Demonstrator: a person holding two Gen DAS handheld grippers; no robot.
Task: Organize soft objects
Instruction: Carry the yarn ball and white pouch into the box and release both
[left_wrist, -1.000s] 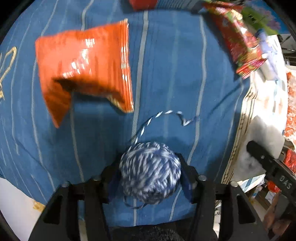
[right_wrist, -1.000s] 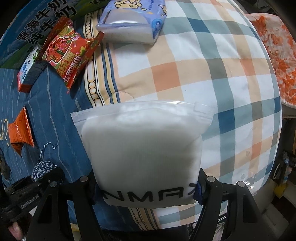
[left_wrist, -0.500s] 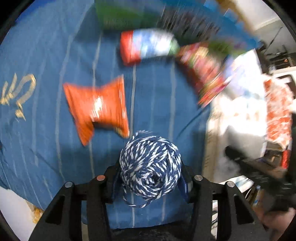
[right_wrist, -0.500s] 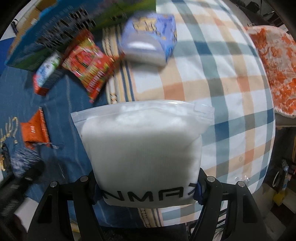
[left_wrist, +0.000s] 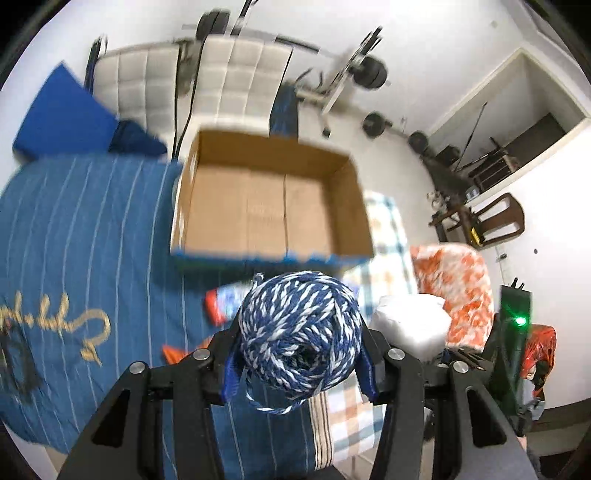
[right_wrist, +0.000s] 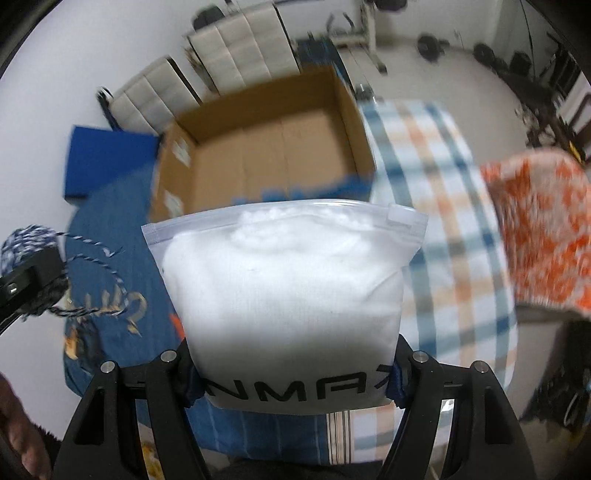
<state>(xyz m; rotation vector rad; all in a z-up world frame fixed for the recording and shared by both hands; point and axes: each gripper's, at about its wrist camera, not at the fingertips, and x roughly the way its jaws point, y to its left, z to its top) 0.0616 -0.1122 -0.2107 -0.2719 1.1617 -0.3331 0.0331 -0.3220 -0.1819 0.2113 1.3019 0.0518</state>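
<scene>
A blue and white ball of yarn (left_wrist: 300, 334) sits squeezed between the pads of my left gripper (left_wrist: 297, 360), lifted above the bed; it also shows at the left edge as the yarn ball (right_wrist: 26, 243) with a loose strand trailing. My right gripper (right_wrist: 291, 376) is shut on a clear zip bag of white stuffing (right_wrist: 284, 295), held up in the air; the same bag (left_wrist: 410, 328) appears right of the yarn. An open cardboard box (left_wrist: 273, 206), bare inside, stands on the bed ahead of both grippers, also seen as the box (right_wrist: 266, 155).
The bed carries a blue striped cover (left_wrist: 81, 236) and a plaid sheet (right_wrist: 454, 229). An orange patterned cloth (right_wrist: 539, 236) lies at right. Snack packets (left_wrist: 221, 302) peek out behind the yarn. White padded chairs (left_wrist: 221, 81), gym gear and a wooden chair (left_wrist: 495, 221) stand beyond.
Both grippers rose and tilted up with their loads. The snack packets dropped out of sight, and the cardboard box and the room beyond came into view. The left jaws tightened on the yarn.
</scene>
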